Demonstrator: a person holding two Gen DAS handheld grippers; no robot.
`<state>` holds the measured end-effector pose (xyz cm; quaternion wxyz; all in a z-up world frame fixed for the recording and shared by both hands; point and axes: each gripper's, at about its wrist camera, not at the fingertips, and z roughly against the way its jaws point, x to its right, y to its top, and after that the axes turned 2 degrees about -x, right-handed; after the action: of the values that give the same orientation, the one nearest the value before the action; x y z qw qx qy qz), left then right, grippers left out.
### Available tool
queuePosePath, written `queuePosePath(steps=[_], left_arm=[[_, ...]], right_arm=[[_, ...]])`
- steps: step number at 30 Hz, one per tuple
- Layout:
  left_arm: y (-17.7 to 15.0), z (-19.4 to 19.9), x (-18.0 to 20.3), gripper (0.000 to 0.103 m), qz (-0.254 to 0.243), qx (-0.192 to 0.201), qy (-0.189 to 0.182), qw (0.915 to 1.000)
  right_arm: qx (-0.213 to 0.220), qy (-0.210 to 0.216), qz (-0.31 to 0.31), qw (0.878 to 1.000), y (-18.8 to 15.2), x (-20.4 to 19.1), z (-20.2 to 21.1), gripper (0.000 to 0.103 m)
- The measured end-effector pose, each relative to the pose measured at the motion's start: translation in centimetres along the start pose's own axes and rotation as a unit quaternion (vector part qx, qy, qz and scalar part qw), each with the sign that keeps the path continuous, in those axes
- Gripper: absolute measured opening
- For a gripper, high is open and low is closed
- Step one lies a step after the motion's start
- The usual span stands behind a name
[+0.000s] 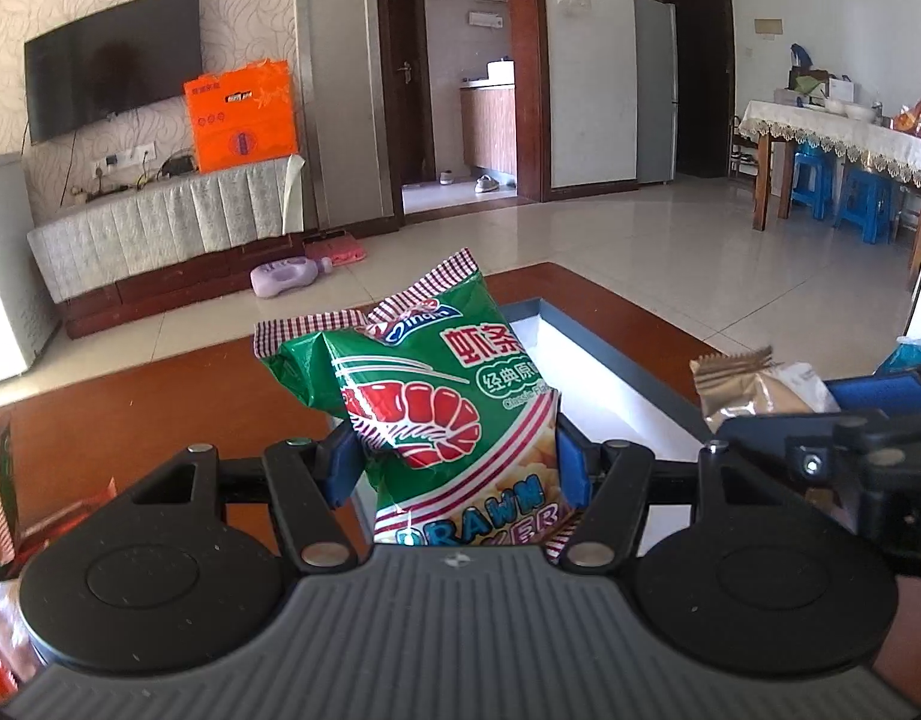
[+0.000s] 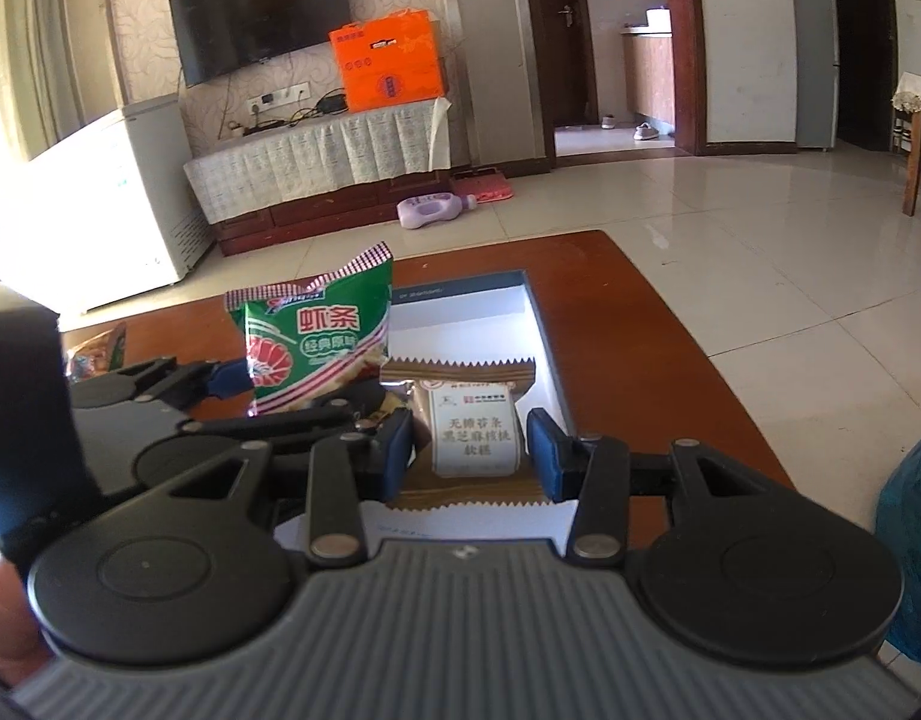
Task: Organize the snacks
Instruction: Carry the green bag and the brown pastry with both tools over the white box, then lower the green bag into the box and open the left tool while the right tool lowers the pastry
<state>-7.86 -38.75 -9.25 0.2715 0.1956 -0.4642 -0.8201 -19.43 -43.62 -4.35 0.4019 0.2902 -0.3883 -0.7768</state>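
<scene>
Right now the left gripper [image 1: 454,456] pinches a green prawn cracker bag [image 1: 436,396] between its blue pads [image 1: 339,462], the pads pressing into the bag's lower sides so that the foil creases there. The bag stands upright between the jaws, its red-checked top edge rising above them and its lower end reaching back toward the gripper body. Ahead of the jaws and just past the bag lies a shallow box [image 1: 634,360] with a dark grey rim and a white floor, resting on the reddish-brown table [image 1: 160,408]. More snack packets [image 1: 4,480] lie to the left of the jaws, at the edge of the left wrist view.

The right gripper [image 2: 469,450] is closed on a tan cake packet [image 2: 473,420] with a white label. Its blue pads [image 2: 544,453] press against the packet's two sides, and the packet lies roughly flat between them, its zigzag ends pointing forward and back. This packet hangs over the near part of the box [image 2: 550,324], whose white floor shows ahead of and beneath the jaws. To the left of the right jaws, just beside them, the left gripper [image 2: 307,384] holds the green bag [image 2: 316,342] upright near the box's left wall. A blue plastic bag [image 2: 913,540] sits to the right of the right jaws.
</scene>
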Motion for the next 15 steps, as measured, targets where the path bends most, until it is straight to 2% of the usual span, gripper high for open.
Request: queuePosePath(steps=[4, 9, 15], left_arm=[[0.7, -1.8, 0.9, 0.068, 0.002, 0.001, -0.007, 1.0], [1.7, -3.9, 1.2, 0.069, 0.006, -0.024, -0.017, 0.9996], [2.3, -5.5, 0.1, 0.077, 0.009, -0.035, -0.017, 0.9992]], right_arm=[[-0.006, -0.011, -0.01, 1.0, 0.0, 0.4, -0.1, 0.045], [-0.008, -0.017, -0.007, 1.0, -0.1, 0.8, -0.2, 0.045], [-0.009, -0.018, -0.007, 1.0, -0.3, 1.3, -0.2, 0.045]])
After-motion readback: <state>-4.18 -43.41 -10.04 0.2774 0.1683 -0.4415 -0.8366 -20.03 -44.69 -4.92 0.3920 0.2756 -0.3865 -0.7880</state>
